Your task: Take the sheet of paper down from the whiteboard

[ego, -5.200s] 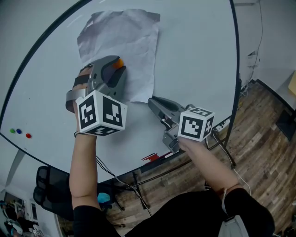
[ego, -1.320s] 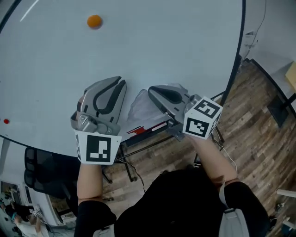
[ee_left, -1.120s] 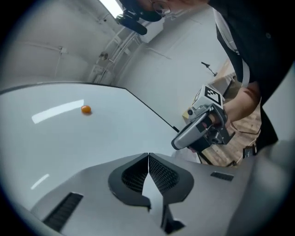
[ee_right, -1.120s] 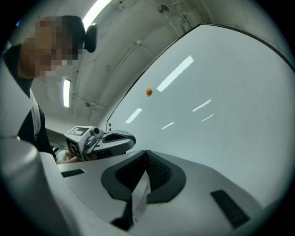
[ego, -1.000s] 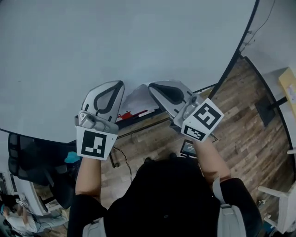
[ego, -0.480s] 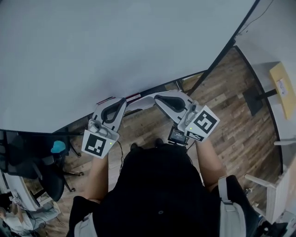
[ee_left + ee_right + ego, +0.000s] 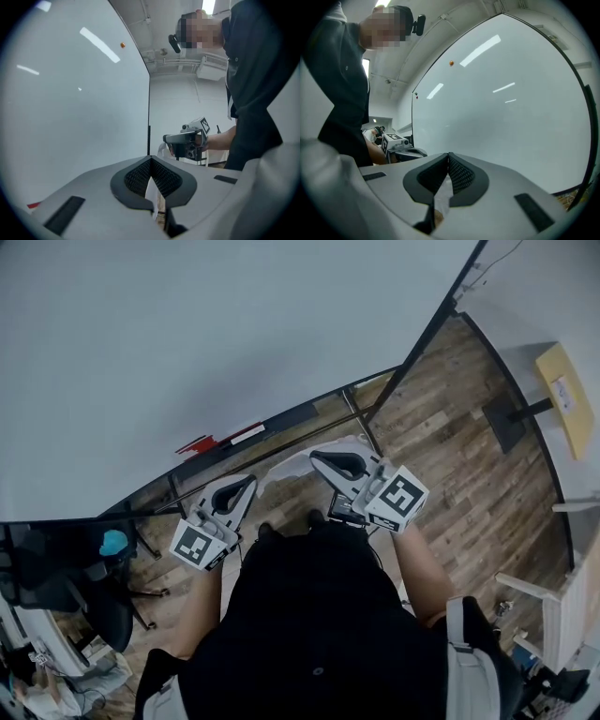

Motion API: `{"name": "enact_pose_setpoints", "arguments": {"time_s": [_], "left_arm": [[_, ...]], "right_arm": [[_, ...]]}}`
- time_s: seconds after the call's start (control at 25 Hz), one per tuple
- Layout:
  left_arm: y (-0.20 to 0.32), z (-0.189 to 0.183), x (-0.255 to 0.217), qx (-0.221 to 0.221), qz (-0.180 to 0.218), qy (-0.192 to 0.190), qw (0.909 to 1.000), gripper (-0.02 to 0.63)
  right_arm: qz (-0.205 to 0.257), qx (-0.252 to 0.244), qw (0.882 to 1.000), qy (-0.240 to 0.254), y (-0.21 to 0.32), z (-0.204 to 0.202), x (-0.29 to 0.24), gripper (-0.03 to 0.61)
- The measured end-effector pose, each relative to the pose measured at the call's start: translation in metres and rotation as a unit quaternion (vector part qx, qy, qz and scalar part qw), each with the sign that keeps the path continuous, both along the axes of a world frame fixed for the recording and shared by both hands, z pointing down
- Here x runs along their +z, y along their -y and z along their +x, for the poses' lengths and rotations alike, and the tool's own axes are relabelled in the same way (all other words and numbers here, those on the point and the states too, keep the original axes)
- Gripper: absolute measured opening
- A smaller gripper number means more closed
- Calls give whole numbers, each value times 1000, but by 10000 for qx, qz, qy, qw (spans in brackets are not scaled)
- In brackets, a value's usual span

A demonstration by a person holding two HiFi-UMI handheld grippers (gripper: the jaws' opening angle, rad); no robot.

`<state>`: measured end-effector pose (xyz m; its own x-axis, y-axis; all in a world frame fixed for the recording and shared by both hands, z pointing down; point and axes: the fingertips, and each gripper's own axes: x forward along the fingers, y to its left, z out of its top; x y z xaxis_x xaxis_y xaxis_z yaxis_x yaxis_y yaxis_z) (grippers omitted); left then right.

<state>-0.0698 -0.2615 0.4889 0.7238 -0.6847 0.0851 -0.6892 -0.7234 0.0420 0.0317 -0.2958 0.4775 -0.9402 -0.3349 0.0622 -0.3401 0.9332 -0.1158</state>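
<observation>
My left gripper (image 7: 246, 486) is clamped shut on one edge of the sheet of paper (image 7: 291, 465). My right gripper (image 7: 321, 459) is pinched shut on the other edge. Two grips keep the sheet spread between them, low in front of me and clear of the whiteboard (image 7: 234, 334), so it shouldn't crumple or drop.

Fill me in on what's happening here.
A person holds a gripper in each hand. The left gripper and the right gripper are both shut on the sheet of paper, one at each end, so it spans between them low in front of the person's body. The sheet is already off the whiteboard, where an orange magnet sits high up.
</observation>
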Motion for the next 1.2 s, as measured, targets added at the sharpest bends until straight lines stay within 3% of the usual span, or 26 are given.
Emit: {"name": "enact_pose_setpoints", "arguments": {"time_s": [0.32,0.56,0.84,1.2], "left_arm": [[-5,16,13,0,-355,53,9994,12],[-14,20,15,-200,-435,116,9988,12],[-29,3,30,-412,-662,91,9969,12],[-34,-29,27,-511,-475,-216,9973,12]], "right_arm": [[-177,-99,9998,27,5,8,14,18],[-284,-541,9980,133,-2,2,24,18],[-378,-706,9967,161,-5,-15,35,18],[-336,-674,9972,-11,-12,-47,25,18]]}}
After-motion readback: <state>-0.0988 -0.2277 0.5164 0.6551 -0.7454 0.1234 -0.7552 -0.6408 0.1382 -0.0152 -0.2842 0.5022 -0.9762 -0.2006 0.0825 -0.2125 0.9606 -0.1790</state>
